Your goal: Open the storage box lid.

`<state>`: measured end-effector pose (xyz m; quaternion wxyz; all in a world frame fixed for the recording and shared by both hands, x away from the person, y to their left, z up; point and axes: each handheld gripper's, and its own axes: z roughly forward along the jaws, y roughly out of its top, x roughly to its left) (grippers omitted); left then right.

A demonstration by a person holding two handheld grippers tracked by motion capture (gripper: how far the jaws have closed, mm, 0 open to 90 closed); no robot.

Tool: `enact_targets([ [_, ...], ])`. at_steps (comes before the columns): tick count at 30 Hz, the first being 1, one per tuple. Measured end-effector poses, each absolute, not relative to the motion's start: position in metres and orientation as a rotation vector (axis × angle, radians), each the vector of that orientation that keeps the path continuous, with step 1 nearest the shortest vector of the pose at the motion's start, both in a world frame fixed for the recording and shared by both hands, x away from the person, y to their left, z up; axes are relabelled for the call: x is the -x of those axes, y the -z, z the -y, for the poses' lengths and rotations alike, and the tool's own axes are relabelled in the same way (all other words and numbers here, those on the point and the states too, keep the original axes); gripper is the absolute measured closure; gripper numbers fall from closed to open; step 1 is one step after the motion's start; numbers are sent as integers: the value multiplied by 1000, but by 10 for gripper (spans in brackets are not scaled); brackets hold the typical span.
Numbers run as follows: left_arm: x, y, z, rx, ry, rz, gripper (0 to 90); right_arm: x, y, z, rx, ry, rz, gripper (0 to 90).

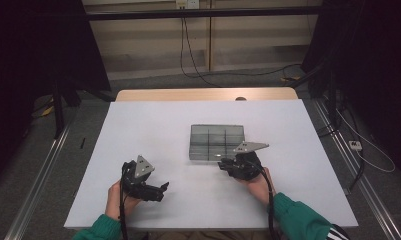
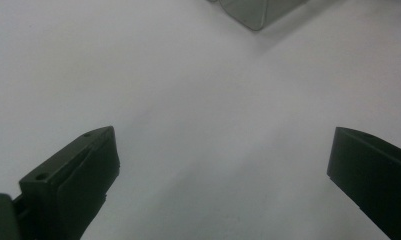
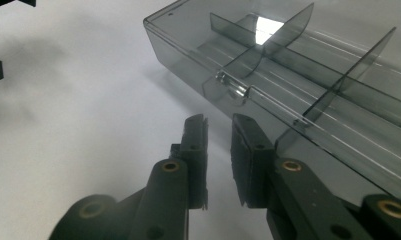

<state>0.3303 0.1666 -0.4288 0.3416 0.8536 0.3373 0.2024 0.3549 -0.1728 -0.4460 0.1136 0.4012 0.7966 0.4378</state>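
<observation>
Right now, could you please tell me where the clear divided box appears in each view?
High view: the clear divided box lies mid-table, just beyond the right claw.
Left gripper view: one corner at the top edge.
Right gripper view: upper right, its latch tab just ahead of the claw tips.
Shared landmark: the white tabletop.

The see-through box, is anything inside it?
Empty. In the right gripper view the clear box has dividers and bare compartments, its floor visible through the plastic.
</observation>
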Motion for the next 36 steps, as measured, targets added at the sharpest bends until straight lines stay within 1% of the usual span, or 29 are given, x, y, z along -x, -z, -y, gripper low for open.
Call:
enact_targets([
  [2,-330,429,-167,-2221,-527,-877,0,-356,446,173,-1179,-1285,-2334,787],
  [3,-330,429,-166,-2223,-530,-875,0,-357,447,173,-1188,-1284,-2327,807],
  [8,-330,429,-166,-2225,-533,-873,0,-361,448,173,-1206,-1285,-2316,822],
  [15,-330,429,-166,-2228,-530,-869,0,-364,449,176,-1227,-1301,-2313,872],
  [36,-330,429,-165,-2234,-533,-865,0,-367,452,176,-1225,-1327,-2336,872],
])
